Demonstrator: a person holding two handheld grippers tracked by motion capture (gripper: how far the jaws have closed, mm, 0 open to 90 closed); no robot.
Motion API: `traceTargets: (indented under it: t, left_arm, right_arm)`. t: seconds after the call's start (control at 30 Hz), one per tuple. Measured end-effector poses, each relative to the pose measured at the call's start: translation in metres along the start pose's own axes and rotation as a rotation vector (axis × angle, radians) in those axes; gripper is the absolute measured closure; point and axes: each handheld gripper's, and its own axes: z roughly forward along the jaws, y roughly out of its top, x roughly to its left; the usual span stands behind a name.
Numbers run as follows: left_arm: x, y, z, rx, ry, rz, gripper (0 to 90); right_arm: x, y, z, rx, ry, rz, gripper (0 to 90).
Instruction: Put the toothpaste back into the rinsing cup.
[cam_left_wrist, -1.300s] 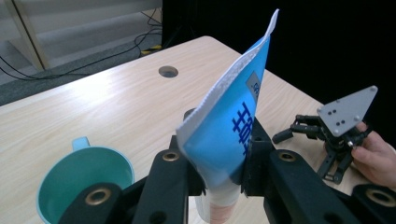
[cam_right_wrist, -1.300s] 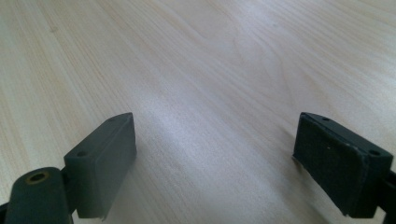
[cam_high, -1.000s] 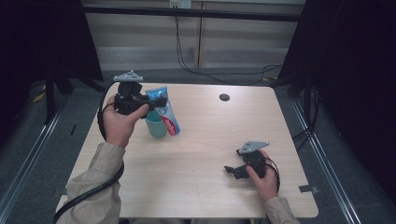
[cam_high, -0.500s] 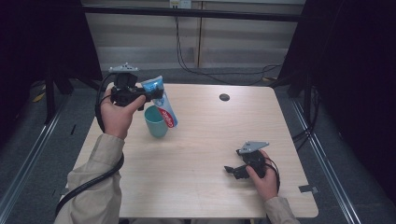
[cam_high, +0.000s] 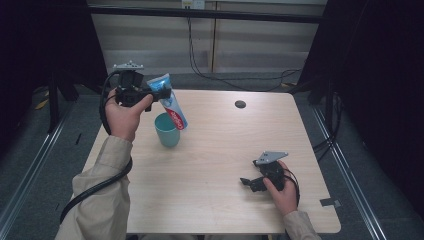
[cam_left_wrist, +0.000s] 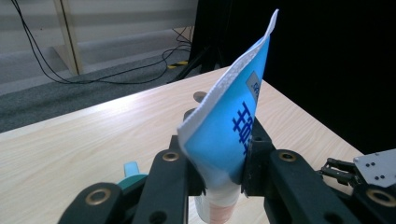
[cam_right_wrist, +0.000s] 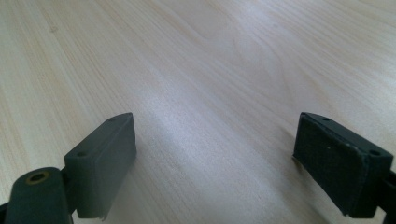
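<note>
Left gripper view: toothpaste tube (cam_left_wrist: 232, 126) pinched between left gripper (cam_left_wrist: 219, 163) jaws.

My tube (cam_high: 170, 102) is bright blue at the flat crimped end with darker blue print, turning white with a red mark lower down; its crimp edge looks pale, almost white (cam_left_wrist: 224, 116). The cup (cam_high: 167, 130) under it is teal. My table (cam_high: 225, 150) is pale wood with fine straight grain and a small dark round spot (cam_high: 240, 104) near the far edge. Both my grippers (cam_high: 161, 94) (cam_high: 245, 182) are black, each topped by a grey plate. My sleeves (cam_high: 100, 200) are beige.
</note>
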Motion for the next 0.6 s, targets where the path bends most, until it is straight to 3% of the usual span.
traceTargets:
  t: [0.6]
  left_arm:
    - [0.024, -0.006, -0.001, -0.039, 0.078, -0.049, 75.4]
  right_arm:
    - [0.0, 0.0, 0.0, -0.001, -0.001, 0.0, 12.4]
